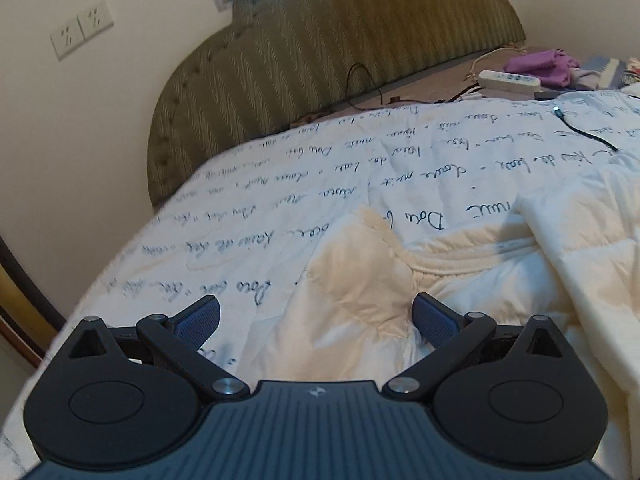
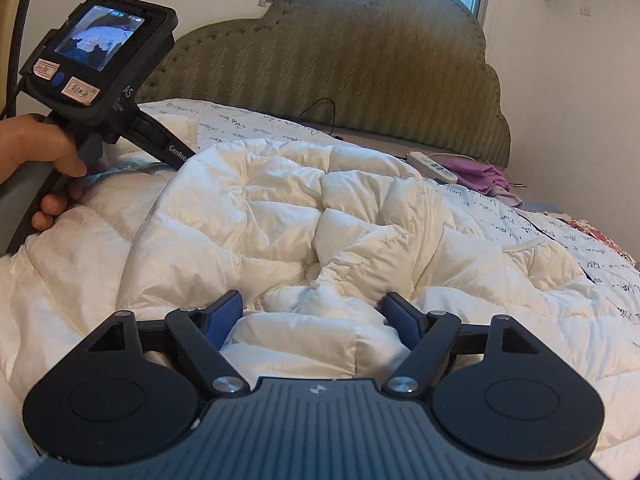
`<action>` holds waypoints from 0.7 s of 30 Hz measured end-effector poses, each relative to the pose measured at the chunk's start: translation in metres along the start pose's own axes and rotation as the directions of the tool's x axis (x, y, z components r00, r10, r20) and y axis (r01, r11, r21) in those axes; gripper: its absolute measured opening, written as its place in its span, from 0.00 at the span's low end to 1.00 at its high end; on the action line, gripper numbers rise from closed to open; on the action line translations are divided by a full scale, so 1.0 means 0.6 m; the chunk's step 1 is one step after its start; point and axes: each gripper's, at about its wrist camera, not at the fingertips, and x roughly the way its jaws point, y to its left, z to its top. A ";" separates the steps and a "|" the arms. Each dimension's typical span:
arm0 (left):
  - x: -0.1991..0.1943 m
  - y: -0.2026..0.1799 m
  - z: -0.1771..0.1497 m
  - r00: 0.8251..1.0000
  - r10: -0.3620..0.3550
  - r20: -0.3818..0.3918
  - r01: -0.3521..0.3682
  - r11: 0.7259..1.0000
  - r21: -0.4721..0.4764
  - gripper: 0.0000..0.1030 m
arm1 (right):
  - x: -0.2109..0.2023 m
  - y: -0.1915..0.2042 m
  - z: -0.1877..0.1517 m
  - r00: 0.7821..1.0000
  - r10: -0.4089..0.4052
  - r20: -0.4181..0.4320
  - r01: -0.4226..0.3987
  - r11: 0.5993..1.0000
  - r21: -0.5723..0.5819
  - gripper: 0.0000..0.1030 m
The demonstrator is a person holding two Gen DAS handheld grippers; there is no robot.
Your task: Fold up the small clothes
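A cream quilted puffer jacket (image 2: 304, 216) lies rumpled on a bed with a white sheet printed with handwriting (image 1: 320, 168). In the left wrist view its collar and neck area (image 1: 360, 276) lie just ahead of my left gripper (image 1: 316, 316), which is open, low over the cloth. My right gripper (image 2: 314, 312) is open, its blue pads either side of a bunched fold of the jacket. The left gripper's handle and screen (image 2: 100, 60), held by a hand (image 2: 36, 152), show at the left of the right wrist view.
A green padded headboard (image 2: 360, 68) stands at the far end. A white power strip (image 2: 432, 166), purple clothes (image 2: 476, 174) and a black cable (image 1: 588, 134) lie near it. The wall with sockets (image 1: 80, 28) is on the left.
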 end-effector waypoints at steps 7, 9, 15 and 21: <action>-0.030 0.138 0.007 0.997 -0.082 0.010 0.083 0.981 -0.174 1.00 | -0.091 0.029 0.021 0.991 0.029 0.129 -0.023 0.999 -0.045 0.79; -0.009 0.194 0.003 0.972 -0.230 -0.040 0.212 0.941 -0.265 1.00 | -0.117 0.061 0.025 0.985 0.106 0.134 -0.088 0.987 -0.136 0.86; 0.069 0.268 -0.032 0.711 -0.691 -0.132 0.544 0.659 -0.519 1.00 | -0.153 0.206 -0.008 0.979 0.181 0.096 -0.112 0.863 -0.492 0.88; 0.114 0.236 -0.052 0.572 -0.813 -0.106 0.620 0.514 -0.593 1.00 | -0.129 0.298 -0.052 0.983 0.093 0.160 0.038 0.744 -0.667 0.85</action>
